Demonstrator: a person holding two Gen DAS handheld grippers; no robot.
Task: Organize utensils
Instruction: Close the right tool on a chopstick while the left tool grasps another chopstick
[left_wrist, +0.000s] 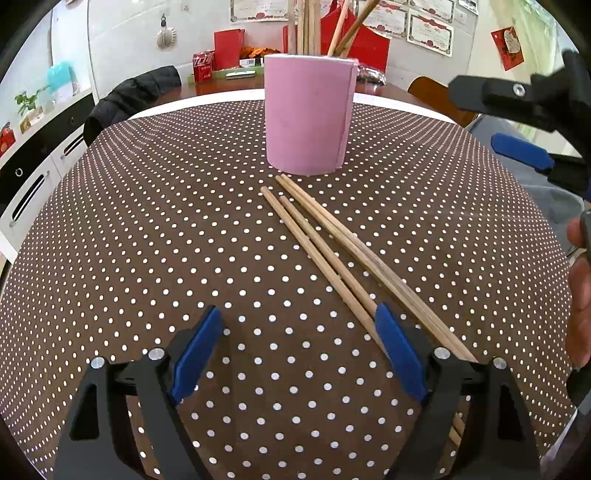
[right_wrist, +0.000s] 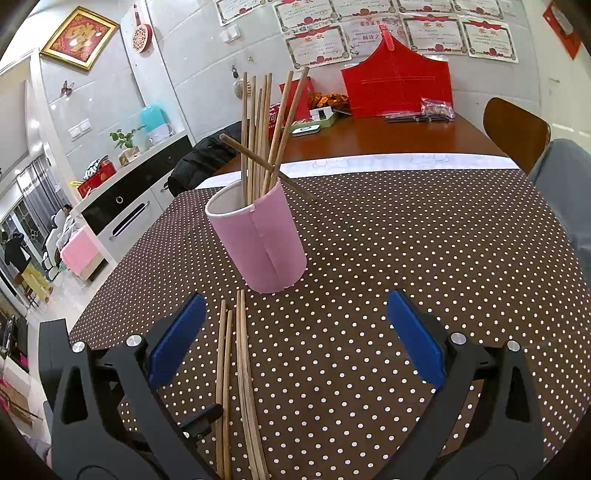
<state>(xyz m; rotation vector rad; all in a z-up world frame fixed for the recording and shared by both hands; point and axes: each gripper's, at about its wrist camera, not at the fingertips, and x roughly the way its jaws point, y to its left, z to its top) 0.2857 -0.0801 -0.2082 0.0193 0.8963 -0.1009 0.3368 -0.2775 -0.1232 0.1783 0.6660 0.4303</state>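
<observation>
Hovering over the dotted table (left_wrist: 129, 221), the left gripper (left_wrist: 299, 354) is released, jaws wide, nothing between its pads. Four chopsticks (left_wrist: 325, 254) lie flat on the cloth, running from just before the pink cup (left_wrist: 308, 114) back under the gripper's right finger. The cup stands upright holding more chopsticks (right_wrist: 258, 140). The right gripper (right_wrist: 295, 339) is released too, the loose chopsticks passing just inside its left pad.

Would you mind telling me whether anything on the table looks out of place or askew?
Four chopsticks lie loose on the dotted cloth beside the pink cup, while the others stand inside it. One stick in the cup slants across the upright ones. Nothing looks spilled or damaged.
</observation>
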